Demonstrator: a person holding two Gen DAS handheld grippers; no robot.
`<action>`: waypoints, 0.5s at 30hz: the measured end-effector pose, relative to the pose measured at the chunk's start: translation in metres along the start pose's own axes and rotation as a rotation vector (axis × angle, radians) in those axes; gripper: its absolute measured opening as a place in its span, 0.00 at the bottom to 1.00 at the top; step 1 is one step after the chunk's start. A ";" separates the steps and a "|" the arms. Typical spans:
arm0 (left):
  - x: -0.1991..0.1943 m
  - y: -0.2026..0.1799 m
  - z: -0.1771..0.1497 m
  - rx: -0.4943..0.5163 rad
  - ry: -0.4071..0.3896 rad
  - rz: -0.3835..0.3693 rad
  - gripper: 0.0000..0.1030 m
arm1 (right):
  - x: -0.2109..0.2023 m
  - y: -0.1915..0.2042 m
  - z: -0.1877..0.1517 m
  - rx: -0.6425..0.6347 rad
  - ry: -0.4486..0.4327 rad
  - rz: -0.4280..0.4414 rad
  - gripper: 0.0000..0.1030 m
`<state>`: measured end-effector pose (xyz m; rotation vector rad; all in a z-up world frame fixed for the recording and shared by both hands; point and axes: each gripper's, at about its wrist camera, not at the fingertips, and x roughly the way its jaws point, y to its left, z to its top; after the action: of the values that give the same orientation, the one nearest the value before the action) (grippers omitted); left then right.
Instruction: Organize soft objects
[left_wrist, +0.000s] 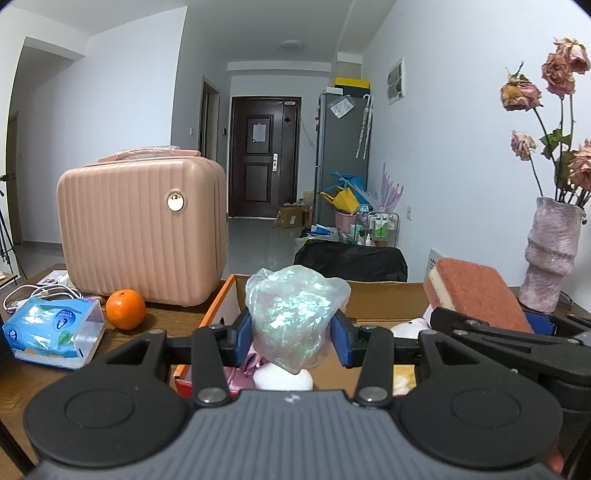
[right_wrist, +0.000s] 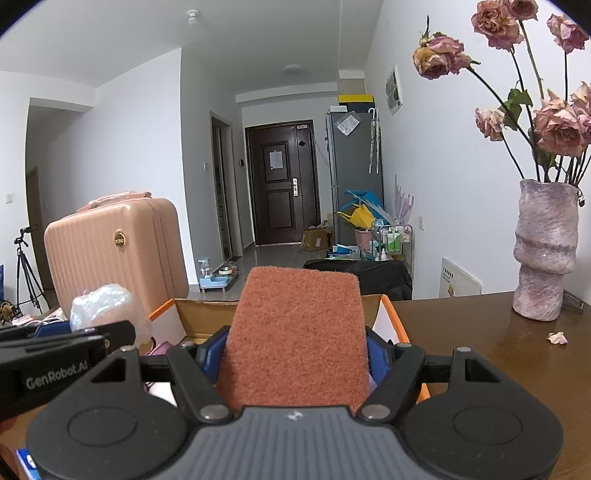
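The left claw (left_wrist: 291, 332) is narrowed onto a crumpled clear plastic bag with a pearly sheen (left_wrist: 295, 314), its two blue pads pressing the bag's sides; the bag bulges above the fingers and hangs over the open cardboard box with orange-edged flaps (left_wrist: 369, 299). The right claw (right_wrist: 295, 354) stands wider, clamped on a thick rectangular scouring sponge, rust-coloured and fuzzy on its face with a pale yellow foam layer underneath (right_wrist: 297, 332). The sponge fills the gap between the pads and sticks up and forward over the same box, just right of the bag.

Inside the box, below the bag, lie a smooth white rounded item (left_wrist: 282, 376) and some shiny pink fabric (left_wrist: 242, 371); what they are cannot be told.

On the brown wooden worktop (right_wrist: 480, 339), left of the box, sit one blue soft pack of tissues (left_wrist: 51, 332) and one round orange (left_wrist: 125, 308), with white cables (left_wrist: 40, 295) behind the pack. Farther back stands one ribbed pink hard-shell case (left_wrist: 140, 225). At the far right is one lumpy mauve vase (right_wrist: 546, 251) holding several dried pink roses (right_wrist: 554, 125), and one fallen petal (right_wrist: 557, 337) lies near it.
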<state>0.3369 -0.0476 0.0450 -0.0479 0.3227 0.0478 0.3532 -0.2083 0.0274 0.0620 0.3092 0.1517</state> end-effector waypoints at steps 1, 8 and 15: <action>0.003 0.001 0.001 -0.002 0.002 0.002 0.43 | 0.003 0.000 0.001 0.002 0.003 0.003 0.69; 0.018 0.006 0.003 -0.005 0.013 0.012 0.43 | 0.022 0.006 0.006 -0.002 0.018 0.023 0.69; 0.031 0.010 0.006 -0.014 0.020 0.027 0.43 | 0.036 0.009 0.010 -0.006 0.024 0.034 0.69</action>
<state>0.3676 -0.0362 0.0402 -0.0577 0.3432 0.0760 0.3893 -0.1938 0.0271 0.0596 0.3316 0.1869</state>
